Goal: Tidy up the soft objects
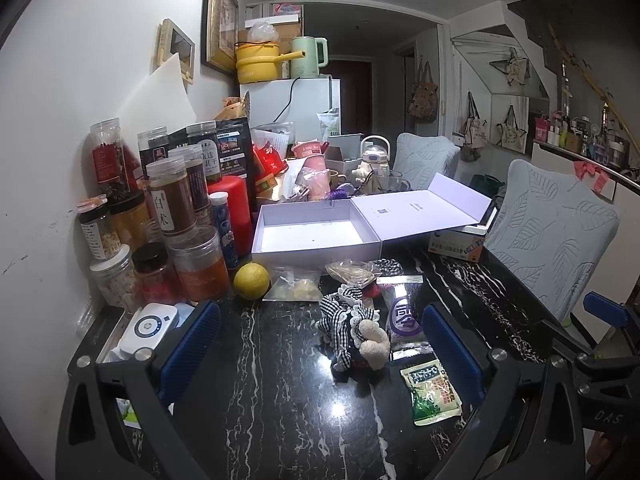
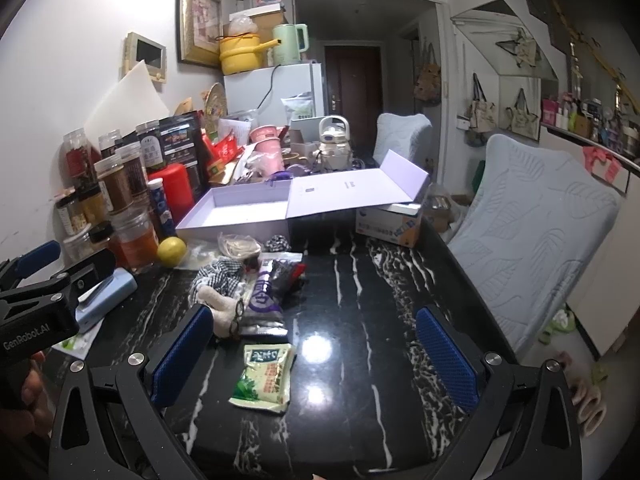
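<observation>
A plush toy in a black-and-white checked dress (image 1: 354, 328) lies on the black marble table (image 1: 280, 380), between my left gripper's (image 1: 320, 356) wide-open blue fingers. The right wrist view shows the same toy (image 2: 218, 284) just past the left finger. A purple packet (image 1: 404, 316) and a green snack packet (image 1: 432, 392) lie beside it; the green packet (image 2: 266, 376) sits between my right gripper's (image 2: 316, 360) open fingers. An open lilac box (image 1: 316, 236) with its lid flipped right stands behind. A small clear bag (image 1: 294, 288) and a net pouch (image 1: 352, 272) lie in front of the box.
Jars and bottles (image 1: 160, 216) crowd the left wall, with a lemon (image 1: 251, 281) in front. A tissue carton (image 2: 390, 224) props the lid. Padded chairs (image 2: 532, 236) stand on the right. Clutter and a fridge (image 1: 292, 100) fill the back. A white device (image 1: 150, 330) sits near the left finger.
</observation>
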### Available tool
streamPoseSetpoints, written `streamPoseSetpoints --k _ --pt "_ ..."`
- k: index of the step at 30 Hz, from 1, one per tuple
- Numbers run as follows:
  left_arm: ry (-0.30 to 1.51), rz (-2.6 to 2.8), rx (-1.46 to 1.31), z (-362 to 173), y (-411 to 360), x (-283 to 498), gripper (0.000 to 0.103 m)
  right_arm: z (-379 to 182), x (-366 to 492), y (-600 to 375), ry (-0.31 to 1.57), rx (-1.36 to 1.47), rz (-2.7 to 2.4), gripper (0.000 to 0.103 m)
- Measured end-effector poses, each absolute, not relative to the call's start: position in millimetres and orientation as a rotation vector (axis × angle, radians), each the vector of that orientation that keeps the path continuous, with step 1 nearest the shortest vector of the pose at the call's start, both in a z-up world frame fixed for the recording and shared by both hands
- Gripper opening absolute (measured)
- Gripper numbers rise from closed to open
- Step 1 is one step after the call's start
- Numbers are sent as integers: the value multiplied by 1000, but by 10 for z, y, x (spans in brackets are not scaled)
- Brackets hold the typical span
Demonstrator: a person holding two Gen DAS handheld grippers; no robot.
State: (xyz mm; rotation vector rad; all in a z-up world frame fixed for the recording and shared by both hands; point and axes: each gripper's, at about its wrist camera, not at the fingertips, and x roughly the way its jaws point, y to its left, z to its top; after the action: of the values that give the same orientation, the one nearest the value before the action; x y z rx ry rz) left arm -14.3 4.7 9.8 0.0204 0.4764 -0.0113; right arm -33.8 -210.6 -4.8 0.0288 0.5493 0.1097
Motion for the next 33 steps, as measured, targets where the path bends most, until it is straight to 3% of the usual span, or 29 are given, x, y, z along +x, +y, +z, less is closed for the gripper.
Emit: streamPoseSetpoints --k 33 --pt "479 -18 26 72 49 -170 103 -45 -369 -2094 545 22 118 103"
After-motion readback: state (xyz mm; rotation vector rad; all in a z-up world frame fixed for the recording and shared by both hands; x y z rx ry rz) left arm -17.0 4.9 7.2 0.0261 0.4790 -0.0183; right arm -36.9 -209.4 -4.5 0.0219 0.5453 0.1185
